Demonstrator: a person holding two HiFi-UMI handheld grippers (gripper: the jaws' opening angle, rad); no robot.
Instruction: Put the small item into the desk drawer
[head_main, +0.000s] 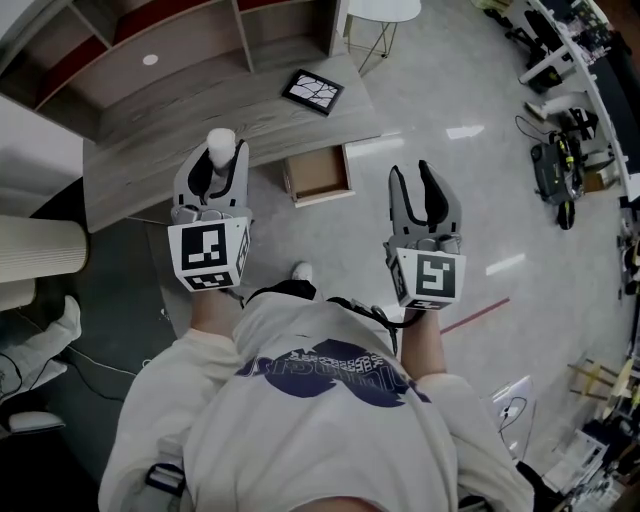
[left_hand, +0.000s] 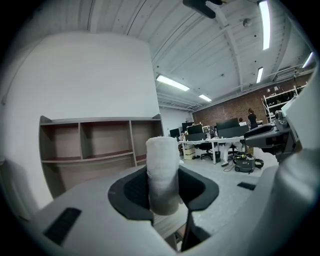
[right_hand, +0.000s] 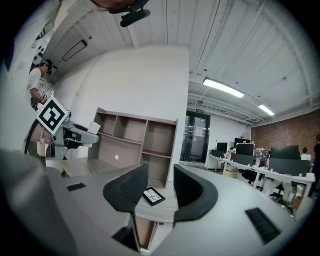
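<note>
A small white cylinder stands upright between the jaws of my left gripper, which is shut on it; in the left gripper view the cylinder sticks up above the dark pads. The grey wooden desk lies ahead of me. Its drawer is pulled open below the front edge and looks empty. My left gripper hovers over the desk's front, left of the drawer. My right gripper is open and empty, held over the floor to the right of the drawer. In the right gripper view, that gripper points at the desk and the drawer.
A black-framed tile lies on the desk's right end, seen again as the tile between the right jaws. Open shelves back the desk. A pale ribbed cylinder stands at left. Equipment and cables lie on the floor at right.
</note>
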